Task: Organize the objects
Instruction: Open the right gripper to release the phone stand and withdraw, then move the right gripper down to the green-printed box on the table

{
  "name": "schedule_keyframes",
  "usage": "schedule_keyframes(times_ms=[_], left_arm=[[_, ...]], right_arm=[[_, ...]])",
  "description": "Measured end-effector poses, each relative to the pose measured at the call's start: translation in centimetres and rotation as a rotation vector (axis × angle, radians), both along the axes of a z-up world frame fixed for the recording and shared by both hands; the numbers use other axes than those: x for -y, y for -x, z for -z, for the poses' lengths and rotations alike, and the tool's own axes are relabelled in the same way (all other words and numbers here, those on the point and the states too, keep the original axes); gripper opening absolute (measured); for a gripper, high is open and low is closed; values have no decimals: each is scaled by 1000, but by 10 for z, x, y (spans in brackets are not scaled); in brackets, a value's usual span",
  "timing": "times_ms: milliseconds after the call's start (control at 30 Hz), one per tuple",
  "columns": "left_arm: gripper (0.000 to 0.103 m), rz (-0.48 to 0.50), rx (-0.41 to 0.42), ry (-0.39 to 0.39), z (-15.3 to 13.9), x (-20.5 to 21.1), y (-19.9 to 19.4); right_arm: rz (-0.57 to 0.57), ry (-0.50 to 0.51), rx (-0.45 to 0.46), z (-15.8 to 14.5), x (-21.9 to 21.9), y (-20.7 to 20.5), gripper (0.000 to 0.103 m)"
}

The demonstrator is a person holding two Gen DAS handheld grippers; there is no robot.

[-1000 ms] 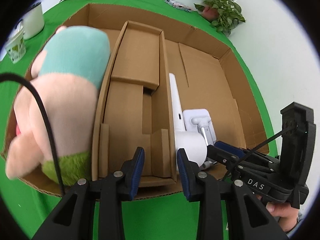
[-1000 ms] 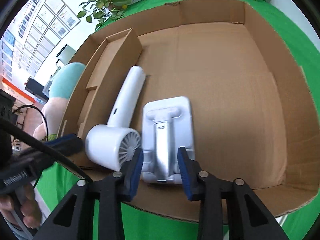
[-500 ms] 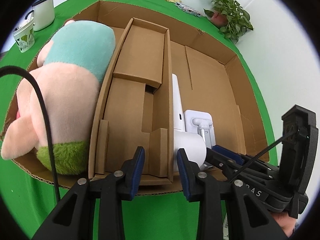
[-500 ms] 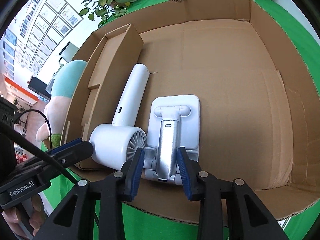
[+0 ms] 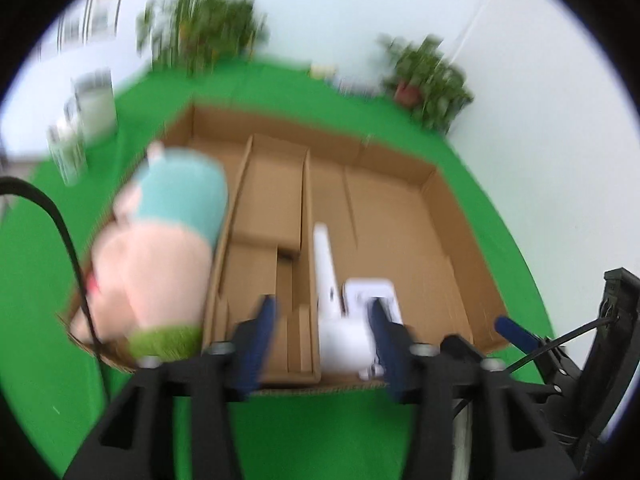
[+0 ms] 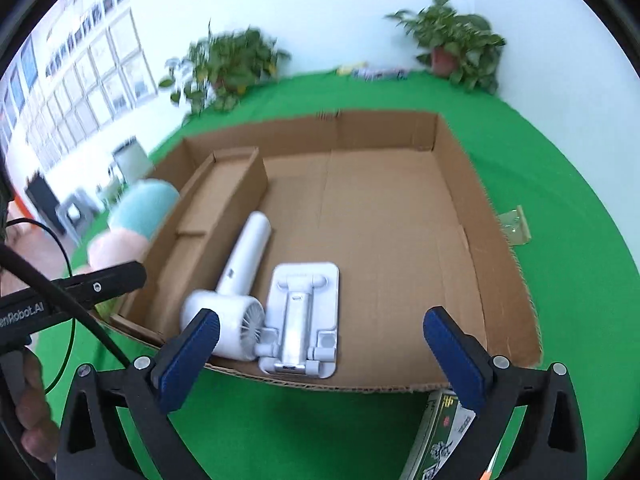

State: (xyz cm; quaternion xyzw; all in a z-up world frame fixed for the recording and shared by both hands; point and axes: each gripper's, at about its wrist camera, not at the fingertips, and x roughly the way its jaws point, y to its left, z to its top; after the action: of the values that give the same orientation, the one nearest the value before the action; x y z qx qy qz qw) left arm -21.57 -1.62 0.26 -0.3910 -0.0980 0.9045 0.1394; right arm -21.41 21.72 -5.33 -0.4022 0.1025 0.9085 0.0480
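From my remote station, both hand-held grippers hang above the near edge of a shallow cardboard tray (image 6: 500, 280) on a green cloth (image 6: 580, 240), each tilted steeply downward. The right gripper (image 6: 320, 344) has just been opening and its blue-padded jaws now stand wide apart with nothing pressed between them; the white phone stand (image 6: 300, 316) lies below the gap, flat on the tray floor near the front wall. The left gripper (image 5: 320, 344), seen through heavy motion blur, has also just been opening; its jaws are parted about halfway and grip nothing, with the white hair dryer (image 5: 332, 308) lying beneath them. In the right view I see the left gripper's black body (image 6: 80, 284) reaching in from the left edge, and part of a hand (image 6: 32, 408) below it.

The hair dryer is smooth white plastic, a round barrel with a finned grille and a straight handle running back along a folded corrugated insert (image 6: 224, 200). Just beside it, the stand is a rounded rectangular plate with a brushed-metal hinged arm folded down its middle. A plush toy (image 5: 168, 256), soft and fuzzy in pink, teal and green, fills the tray's left compartment on the far side of the insert. A printed green carton (image 6: 444, 432) lies outside the tray's front wall, under the right gripper's right finger. Leafy potted plants (image 6: 456, 44) stand at the table's far edge against a white wall.
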Motion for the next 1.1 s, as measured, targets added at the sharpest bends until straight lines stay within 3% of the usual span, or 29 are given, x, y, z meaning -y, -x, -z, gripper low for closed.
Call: schedule_keyframes(times_ms=[67, 133, 200, 267, 400, 567, 933, 1000, 1033, 1067, 1100], left_arm=[[81, -26, -153, 80, -15, -6, -19], [81, -73, -310, 212, -27, -15, -41], [83, -113, -377, 335, -33, -27, -53], [83, -121, -377, 366, -34, -32, -56], [83, -130, -340, 316, -35, -24, -63], [83, -139, -307, 325, -29, -15, -76], [82, -149, -338, 293, -38, -6, -98], [69, -143, -345, 288, -38, -7, -100], [41, -136, -345, 289, -38, -8, -100], [4, -123, -336, 290, -37, -9, -99], [3, -106, -320, 287, -36, -10, -97]], right_arm=[[30, -21, -46, -10, 1, -12, 103], [41, -38, -83, -20, 4, -23, 103], [49, -60, -120, -30, 7, -35, 103], [58, -83, -137, -37, 11, -41, 103], [58, -113, -143, -46, 19, -56, 103], [60, -137, -169, -52, 28, -73, 103], [27, -163, -227, -72, 46, -102, 103], [25, -170, -229, -72, 47, -105, 103], [26, -177, -230, -72, 47, -106, 102], [23, -182, -231, -71, 48, -108, 102], [16, -181, -235, -71, 48, -110, 94]])
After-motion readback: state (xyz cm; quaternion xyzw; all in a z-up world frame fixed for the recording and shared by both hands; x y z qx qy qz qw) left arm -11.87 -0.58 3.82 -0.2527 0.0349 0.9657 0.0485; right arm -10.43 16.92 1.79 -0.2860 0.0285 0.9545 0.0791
